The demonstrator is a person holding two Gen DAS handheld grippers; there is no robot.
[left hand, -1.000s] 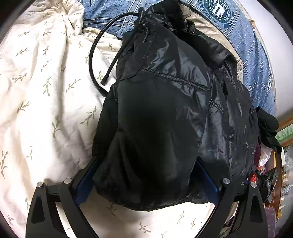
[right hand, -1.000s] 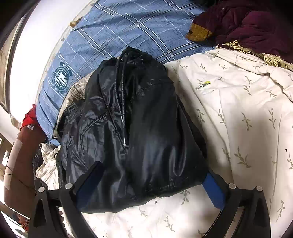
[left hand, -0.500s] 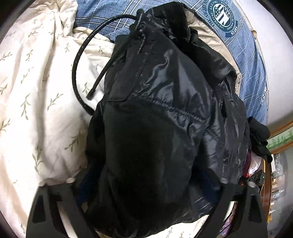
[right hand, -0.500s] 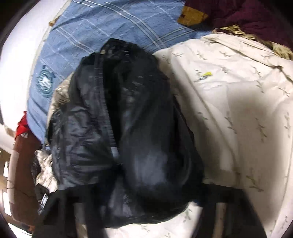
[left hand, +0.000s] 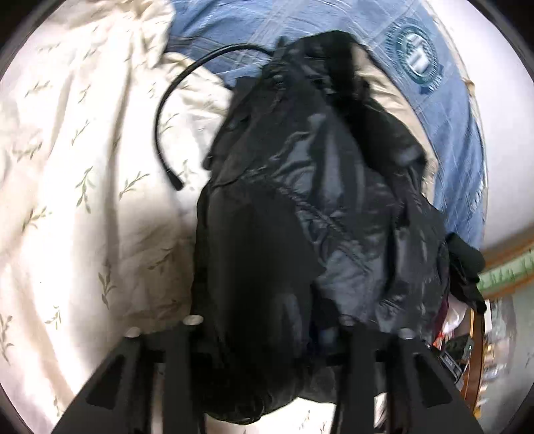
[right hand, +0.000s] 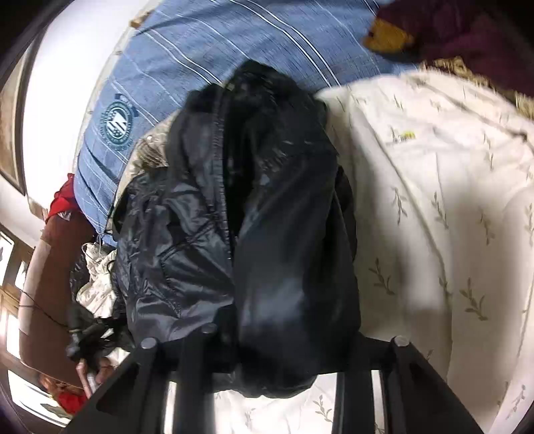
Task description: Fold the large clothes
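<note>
A shiny black jacket [left hand: 300,217] lies bundled on a cream leaf-print quilt [left hand: 66,200]. Its black drawcord [left hand: 167,113] curls out to the left. My left gripper [left hand: 267,334] is shut on the near end of the jacket, fabric bulging between and over the fingers. In the right wrist view the same jacket [right hand: 260,233] fills the centre. My right gripper [right hand: 277,350] is shut on its near end, with cloth bunched between the black fingers.
A blue plaid cover with a round crest [right hand: 118,122] lies beyond the jacket. A maroon blanket [right hand: 467,30] sits at the top right. Clutter and a brown piece of furniture [right hand: 50,283] are at the left. The cream quilt [right hand: 450,233] spreads to the right.
Both grippers have closed from wide open onto the near end of the jacket. The bundle has bunched up and shifted closer to the cameras.
</note>
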